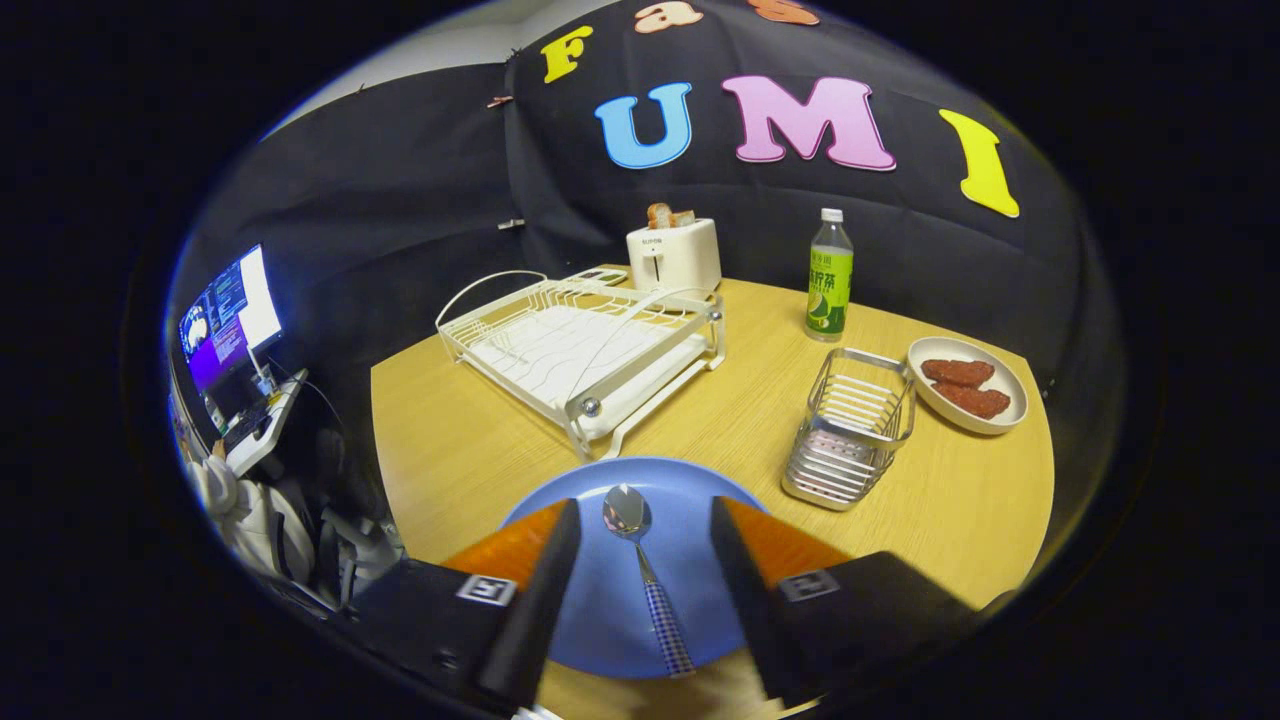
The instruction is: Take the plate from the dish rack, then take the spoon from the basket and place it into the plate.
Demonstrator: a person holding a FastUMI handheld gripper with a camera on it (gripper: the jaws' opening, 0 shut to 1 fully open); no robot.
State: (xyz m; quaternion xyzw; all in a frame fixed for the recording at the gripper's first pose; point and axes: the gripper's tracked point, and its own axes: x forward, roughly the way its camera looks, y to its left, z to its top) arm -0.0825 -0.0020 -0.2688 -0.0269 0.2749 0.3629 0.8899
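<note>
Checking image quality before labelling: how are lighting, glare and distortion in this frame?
Gripper view: even, bright light on the table; small glare on the spoon bowl lying in the blue plate between the open gripper fingers; fisheye bends the dish rack; the monitor looks soft.

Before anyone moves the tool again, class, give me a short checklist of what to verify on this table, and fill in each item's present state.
1. Plate out of the dish rack and flat on the table: ok.
2. Spoon lying in the plate, bowl pointing away from the tool: ok.
3. Tool open, fingers apart on either side of the spoon, not pressing it: ok.
4. Basket holds no spoon: ok.
5. Spoon handle fully inside the plate's near rim: cannot tell, its end sits right at the edge.
6. Room to pull the tool straight back without touching the basket or rack: ok, both stand beyond the fingers.
</note>
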